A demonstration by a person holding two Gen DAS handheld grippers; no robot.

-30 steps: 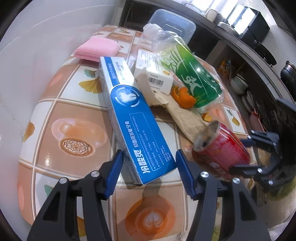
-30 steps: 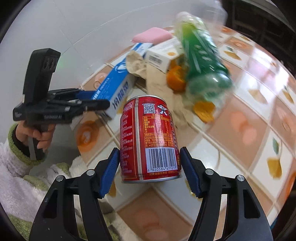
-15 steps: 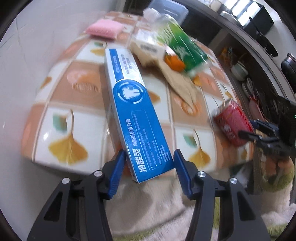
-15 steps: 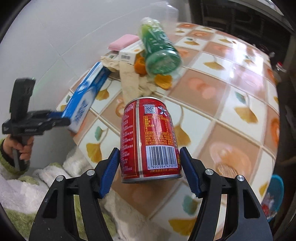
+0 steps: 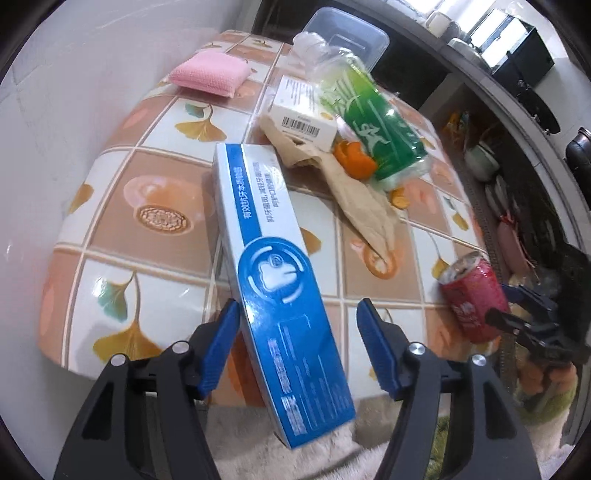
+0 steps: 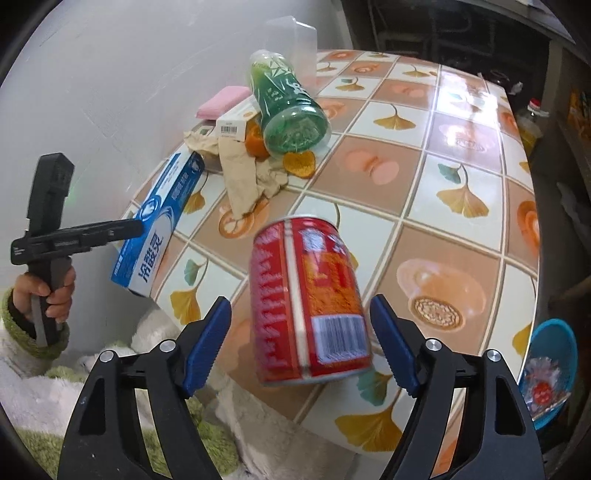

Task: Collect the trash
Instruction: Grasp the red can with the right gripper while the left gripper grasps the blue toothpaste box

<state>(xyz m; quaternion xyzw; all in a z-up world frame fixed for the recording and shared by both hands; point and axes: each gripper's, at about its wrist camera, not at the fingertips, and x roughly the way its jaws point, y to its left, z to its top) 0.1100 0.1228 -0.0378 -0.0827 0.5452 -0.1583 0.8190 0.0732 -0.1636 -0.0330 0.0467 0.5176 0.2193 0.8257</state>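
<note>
In the left wrist view my left gripper [image 5: 297,345] stands open off the table's near edge; a long blue toothpaste box [image 5: 275,273] lies loose and tilted between its fingers. In the right wrist view my right gripper [image 6: 301,341] stands open, and a red drink can [image 6: 308,301], blurred and tilted, is loose between the fingers with gaps on both sides. The box [image 6: 160,227] and left gripper [image 6: 110,232] show at left there. The can [image 5: 472,299] shows at right in the left view.
On the tiled table [image 6: 436,155] lie a green plastic bottle [image 6: 286,105], a small white box [image 5: 304,112], orange peel [image 5: 354,158], crumpled brown paper [image 5: 354,201], a pink sponge [image 5: 210,74] and a clear container [image 5: 347,31]. A blue bin [image 6: 550,373] stands at lower right.
Both grippers have opened. The toothpaste box and the can, gripped before, now sit loose between the fingers; the can is tilting and blurred. Both grippers have pulled back off the table edge.
</note>
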